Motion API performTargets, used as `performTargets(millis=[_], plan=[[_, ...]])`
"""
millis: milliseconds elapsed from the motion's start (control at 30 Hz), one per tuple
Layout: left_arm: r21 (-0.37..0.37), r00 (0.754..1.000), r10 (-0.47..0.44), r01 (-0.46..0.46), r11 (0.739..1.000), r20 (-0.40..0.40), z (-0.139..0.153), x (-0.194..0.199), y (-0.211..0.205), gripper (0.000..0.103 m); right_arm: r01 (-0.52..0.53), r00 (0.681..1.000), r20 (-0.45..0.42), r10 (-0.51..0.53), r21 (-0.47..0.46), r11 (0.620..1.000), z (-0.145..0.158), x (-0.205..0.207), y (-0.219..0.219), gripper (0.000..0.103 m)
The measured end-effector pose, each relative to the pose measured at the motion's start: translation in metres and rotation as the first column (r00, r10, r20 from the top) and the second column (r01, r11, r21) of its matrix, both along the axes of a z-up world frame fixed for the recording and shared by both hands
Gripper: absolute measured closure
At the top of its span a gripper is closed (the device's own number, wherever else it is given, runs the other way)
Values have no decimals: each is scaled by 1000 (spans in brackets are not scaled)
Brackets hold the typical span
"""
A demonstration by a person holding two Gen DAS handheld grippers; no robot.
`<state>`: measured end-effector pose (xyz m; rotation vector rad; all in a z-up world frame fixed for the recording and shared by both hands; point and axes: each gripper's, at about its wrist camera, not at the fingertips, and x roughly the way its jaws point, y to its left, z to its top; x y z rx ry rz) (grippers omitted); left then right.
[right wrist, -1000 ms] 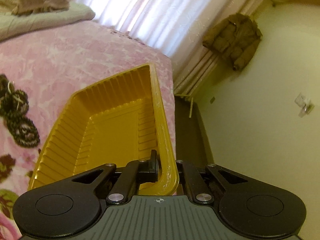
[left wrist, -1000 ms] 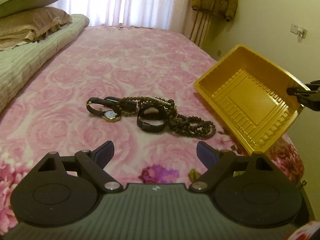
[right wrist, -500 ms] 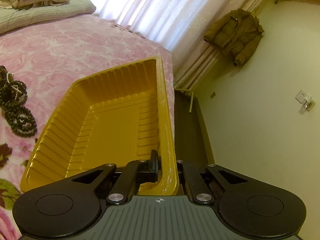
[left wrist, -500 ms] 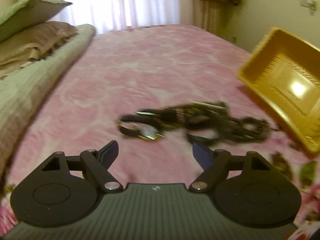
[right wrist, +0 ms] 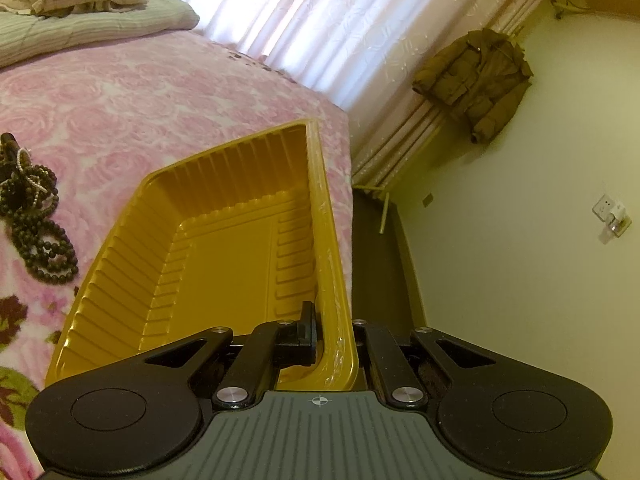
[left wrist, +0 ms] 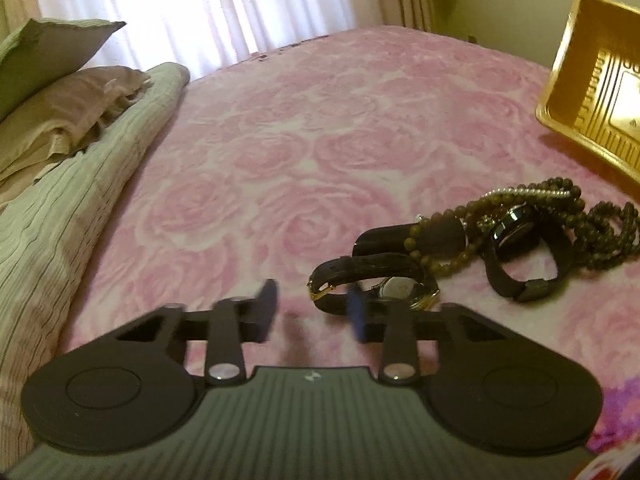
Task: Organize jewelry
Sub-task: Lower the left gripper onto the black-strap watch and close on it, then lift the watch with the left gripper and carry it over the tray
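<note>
Left claw, jaws just narrowing with nothing between them, nears watch; right claw clamps tray rim, tilting it to receive

A bed under a pink rose-print cover is filling the room. Folded green bedding and pillows are lying along its left edge. Daylight is glowing through white curtains beyond the far edge. A brown jacket is hanging on the pale yellow wall, where a socket is sitting.
</note>
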<state>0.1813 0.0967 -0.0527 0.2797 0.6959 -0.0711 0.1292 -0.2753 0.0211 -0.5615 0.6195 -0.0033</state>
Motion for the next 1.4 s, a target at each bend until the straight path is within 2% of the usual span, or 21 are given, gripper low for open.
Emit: performTargets(millis=[33, 67, 200, 333, 433, 533, 567, 600, 833, 867, 933, 967, 1100, 1400], plan=[[0, 1000, 2, -2, 1000, 0, 0, 1, 0, 83, 1, 1000, 0, -1, 1, 1000, 0, 0, 0, 98], [-1, 1000, 4, -4, 1000, -4, 1, 0, -1, 92, 1, 1000, 0, -1, 1, 1000, 0, 0, 0, 98], [-24, 1000, 13, -13, 1000, -5, 10, -7, 0, 103, 5, 1000, 1, -5, 3, 1000, 0, -1, 0, 98], [-22, 1000, 7, -7, 1000, 9, 24, -19, -1, 103, 10, 1000, 0, -10, 8, 1000, -1, -3, -2, 98], [18, 1000, -9, 9, 1000, 24, 28, -22, -3, 103, 8, 1000, 1, -8, 8, 1000, -1, -4, -3, 98], [88, 998, -57, 56, 995, 2, 19, -19, -6, 84, 3, 1000, 4, -3, 5, 1000, -1, -4, -3, 98], [118, 997, -71, 71, 990, -6, 15, -18, -7, 73, 2, 1000, 5, -3, 6, 1000, -1, -4, -4, 98], [136, 996, -89, 89, 987, -8, 10, -18, -8, 72, 3, 1000, 5, -3, 8, 1000, -2, -4, -4, 98], [136, 988, -151, 146, 980, 27, -5, 1, -5, 72, 12, 1000, 6, -12, 7, 1000, -2, -2, -2, 98], [130, 988, -151, 145, 981, 30, -6, 4, -3, 75, 12, 1000, 5, -12, 7, 1000, -1, -2, -2, 98], [107, 990, -140, 136, 985, 27, -4, 6, -1, 93, 12, 1000, 4, -12, 8, 1000, 0, -2, -3, 98], [94, 992, -126, 123, 988, 23, -1, 6, 1, 96, 12, 1000, 4, -12, 7, 1000, 0, -2, -3, 98], [49, 998, -70, 69, 996, 6, 13, -4, 6, 96, 13, 1000, 3, -13, 10, 1000, 1, -2, -3, 98], [2, 997, -77, 77, 997, 0, 40, -35, 0, 98, 14, 1000, 7, -14, 15, 1000, -2, -3, -4, 98]])
